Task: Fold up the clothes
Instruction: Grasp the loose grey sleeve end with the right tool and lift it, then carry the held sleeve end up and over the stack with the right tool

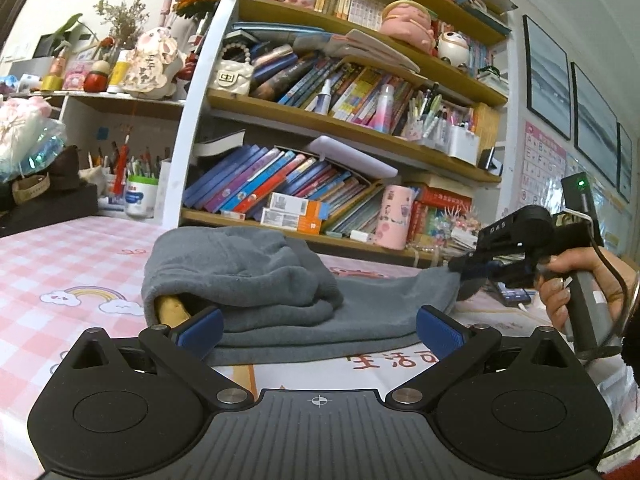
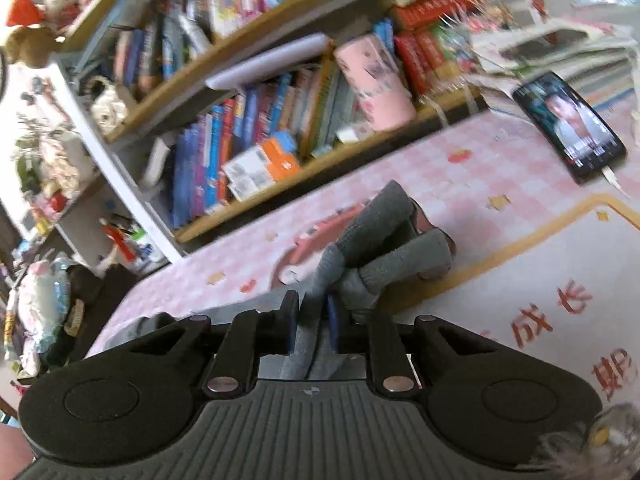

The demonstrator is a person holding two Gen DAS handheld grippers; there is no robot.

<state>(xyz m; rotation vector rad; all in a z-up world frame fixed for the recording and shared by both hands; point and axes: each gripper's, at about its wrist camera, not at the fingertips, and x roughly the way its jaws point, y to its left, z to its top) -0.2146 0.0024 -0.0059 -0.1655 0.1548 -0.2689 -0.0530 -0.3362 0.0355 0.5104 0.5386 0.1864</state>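
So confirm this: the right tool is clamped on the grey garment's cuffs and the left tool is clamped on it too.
Half right. The right tool is shut on the grey garment, but the left tool is open, fingers spread at the garment's near edge, gripping nothing. The left wrist view shows it.

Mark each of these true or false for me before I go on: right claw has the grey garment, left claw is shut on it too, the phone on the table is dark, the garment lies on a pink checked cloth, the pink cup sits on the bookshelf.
1. The right claw is shut on the grey garment. True.
2. The left claw is shut on the garment too. False: it is open, fingers spread at the near edge of the cloth.
3. The phone is dark. False: its screen is lit and shows a picture.
4. The garment lies on the pink checked cloth. True.
5. The pink cup sits on the bookshelf. True, on the lowest shelf.
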